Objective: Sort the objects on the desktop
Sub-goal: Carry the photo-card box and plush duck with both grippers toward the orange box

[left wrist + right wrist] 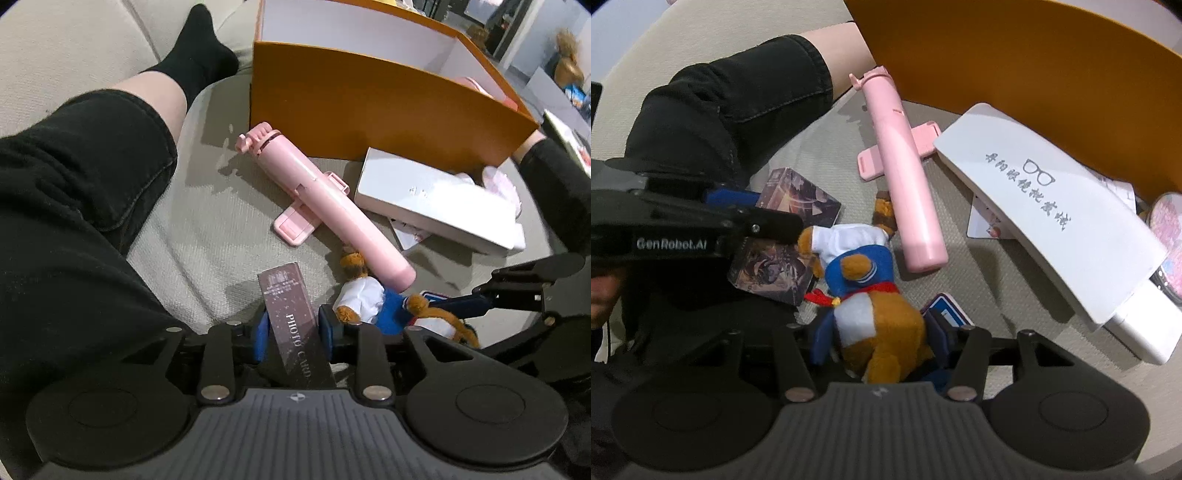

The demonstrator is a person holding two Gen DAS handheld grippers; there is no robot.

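- My left tool [291,334] pinches a dark box [291,317] lettered "PHOTO CARD" between its blue pads [261,338], low over the grey cushion [207,236].
- My right tool [877,341] has its jaws spread around a brown plush toy [871,295] in a white shirt, blue sailor collar and red scarf; whether the pads press on it I cannot tell.
- From the right wrist view, the left tool's black body reads "GenRobot.AI".
- A pink selfie stick [325,206] lies just beyond the plush toy, its phone clamp folded out.
- A white glasses case [1049,206], printed with a spectacles outline and a line of Chinese characters, rests beside the open orange box [369,110].
- A person's leg [92,166] in black shorts and a black sock stretches along the cushion.
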